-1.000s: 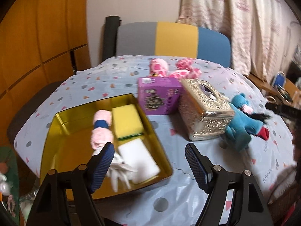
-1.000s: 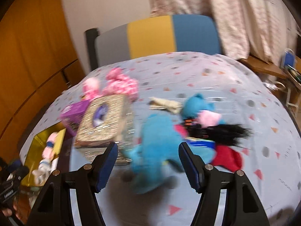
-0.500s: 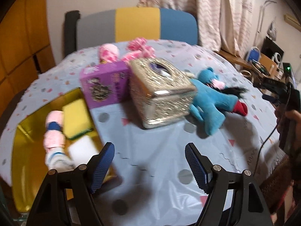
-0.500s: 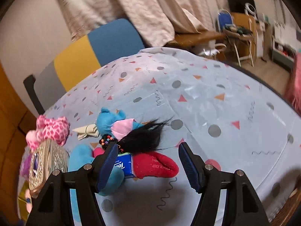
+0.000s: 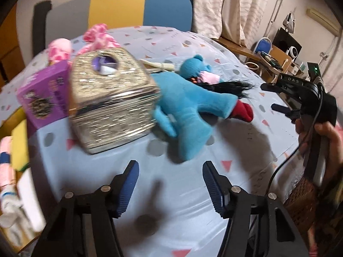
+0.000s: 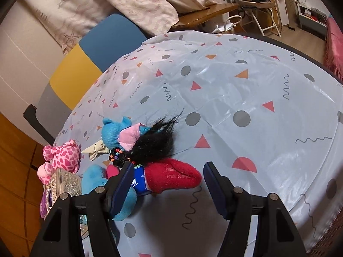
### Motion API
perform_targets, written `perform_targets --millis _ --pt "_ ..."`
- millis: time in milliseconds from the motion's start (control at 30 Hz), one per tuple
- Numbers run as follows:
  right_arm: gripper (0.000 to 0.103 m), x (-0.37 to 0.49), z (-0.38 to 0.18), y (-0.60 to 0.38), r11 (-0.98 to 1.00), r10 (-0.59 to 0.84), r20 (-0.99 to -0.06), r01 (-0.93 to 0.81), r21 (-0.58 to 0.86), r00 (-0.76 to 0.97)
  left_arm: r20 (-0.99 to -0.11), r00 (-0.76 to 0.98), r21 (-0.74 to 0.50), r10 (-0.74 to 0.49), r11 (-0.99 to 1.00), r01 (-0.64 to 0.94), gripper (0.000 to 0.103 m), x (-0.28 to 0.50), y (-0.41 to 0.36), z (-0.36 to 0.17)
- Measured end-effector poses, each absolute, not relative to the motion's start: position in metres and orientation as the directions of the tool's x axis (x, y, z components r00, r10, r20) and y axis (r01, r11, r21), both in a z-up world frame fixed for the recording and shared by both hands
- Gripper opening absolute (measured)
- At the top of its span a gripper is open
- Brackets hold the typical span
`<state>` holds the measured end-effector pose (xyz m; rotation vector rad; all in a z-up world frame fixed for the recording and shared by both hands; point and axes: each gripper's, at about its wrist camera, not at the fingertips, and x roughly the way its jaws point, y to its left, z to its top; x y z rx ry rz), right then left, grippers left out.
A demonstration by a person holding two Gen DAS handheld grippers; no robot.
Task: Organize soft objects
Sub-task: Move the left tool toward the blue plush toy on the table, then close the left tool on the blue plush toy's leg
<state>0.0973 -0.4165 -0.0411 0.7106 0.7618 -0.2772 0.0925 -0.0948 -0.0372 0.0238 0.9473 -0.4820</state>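
Observation:
A blue plush toy [image 5: 184, 107] with black hair [image 6: 154, 141] and a red soft piece [image 6: 171, 175] lies on the patterned tablecloth [image 5: 175, 192]. My left gripper [image 5: 171, 188] hovers just in front of it, its jaws closing with nothing between them. A hand [image 5: 321, 137] holds my right gripper [image 5: 269, 97] at the right of the toy. In the right wrist view the right gripper [image 6: 169, 190] is open, and the red piece lies just ahead between its fingers without being pressed. A pink spotted plush [image 6: 62, 156] sits at the far side.
A silver tissue box [image 5: 111, 102] and a purple box [image 5: 42, 98] stand left of the blue toy. The yellow tray [image 5: 12, 117] at the left edge holds a yellow sponge [image 5: 19, 141] and other soft items. A beige cloth piece [image 6: 96, 150] lies behind the toy. A striped chair [image 5: 120, 6] stands behind the table.
The left gripper swung right, from over the yellow tray to in front of the blue toy, and its jaws narrowed. The right gripper rolled and dropped toward the red piece.

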Motion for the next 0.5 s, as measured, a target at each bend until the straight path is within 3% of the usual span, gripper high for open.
perform_targets --millis 133,400,500 --pt "0.068 0.099 -0.039 -0.414 0.746 0.024 -0.705 0.457 0.485 0.709 -0.790 0.450 -0.231 -0.416 0.882 0.411 0.063 0.115 -0.125 -0.043" --pt "0.068 0.101 -0.036 -0.409 0.760 0.052 -0.689 0.419 0.497 0.722 -0.836 0.423 -0.183 -0.349 0.905 0.385 0.064 0.154 -0.165 -0.070" --pt "0.068 0.103 -0.037 -0.408 0.761 0.065 -0.689 0.411 0.503 0.722 -0.840 0.428 -0.167 -0.333 0.910 0.381 0.055 0.159 -0.173 -0.076"
